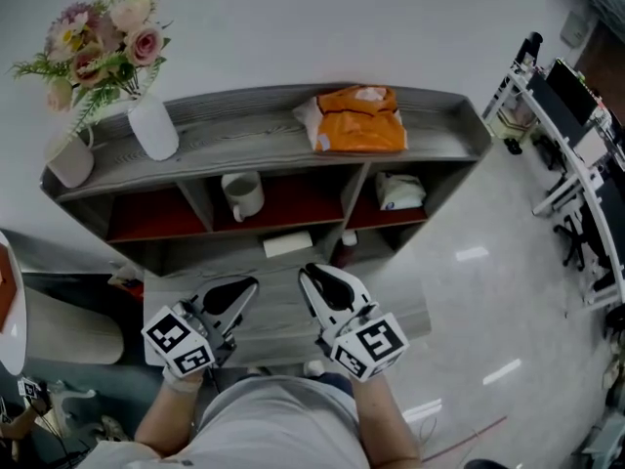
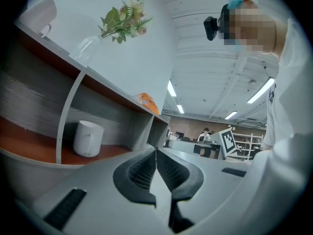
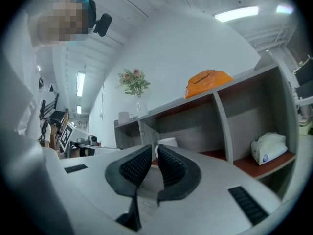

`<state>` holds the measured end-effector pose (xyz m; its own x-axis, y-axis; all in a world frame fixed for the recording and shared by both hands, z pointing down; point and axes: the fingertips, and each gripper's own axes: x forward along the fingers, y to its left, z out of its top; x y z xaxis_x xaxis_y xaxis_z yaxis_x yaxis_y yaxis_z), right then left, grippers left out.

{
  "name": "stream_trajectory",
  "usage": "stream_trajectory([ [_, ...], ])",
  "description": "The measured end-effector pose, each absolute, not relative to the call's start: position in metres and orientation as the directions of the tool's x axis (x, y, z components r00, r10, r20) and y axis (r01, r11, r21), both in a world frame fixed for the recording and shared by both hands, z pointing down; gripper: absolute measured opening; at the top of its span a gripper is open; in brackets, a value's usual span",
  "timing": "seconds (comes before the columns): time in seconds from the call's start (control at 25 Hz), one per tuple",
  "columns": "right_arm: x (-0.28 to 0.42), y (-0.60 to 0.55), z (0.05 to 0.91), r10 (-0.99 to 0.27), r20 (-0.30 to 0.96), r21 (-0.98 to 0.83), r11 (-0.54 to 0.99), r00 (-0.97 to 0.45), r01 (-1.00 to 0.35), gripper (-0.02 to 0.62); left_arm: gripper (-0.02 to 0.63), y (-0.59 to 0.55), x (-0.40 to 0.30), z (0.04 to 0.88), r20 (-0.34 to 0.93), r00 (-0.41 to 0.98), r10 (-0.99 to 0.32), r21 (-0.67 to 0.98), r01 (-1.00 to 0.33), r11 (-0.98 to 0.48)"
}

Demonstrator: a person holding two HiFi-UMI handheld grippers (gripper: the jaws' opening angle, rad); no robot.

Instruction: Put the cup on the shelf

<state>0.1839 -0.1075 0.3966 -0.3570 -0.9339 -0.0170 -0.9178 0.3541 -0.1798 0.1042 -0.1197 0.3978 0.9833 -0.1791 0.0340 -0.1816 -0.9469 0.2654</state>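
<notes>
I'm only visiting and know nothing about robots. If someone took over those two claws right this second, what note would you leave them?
Left claw: closed, empty, held short of the shelf.
Right claw: all but closed, empty, also short of the shelf.
Cup: upright in the middle compartment of the upper row, touched by neither claw.
Done: the cup looks placed on the shelf.
Left: probably nothing; just check that it sits steady.
</notes>
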Motion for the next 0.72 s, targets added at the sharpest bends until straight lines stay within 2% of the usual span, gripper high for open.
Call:
stream_trajectory([
  [0.72,0.172,-0.107,0.409,-0.931,0.011,-0.159,0.358,-0.364,-0.92,0.034,0.017,-0.122,0.101,0.402,0.042,0.98,-0.196,0.264,-0.201,-0.944],
])
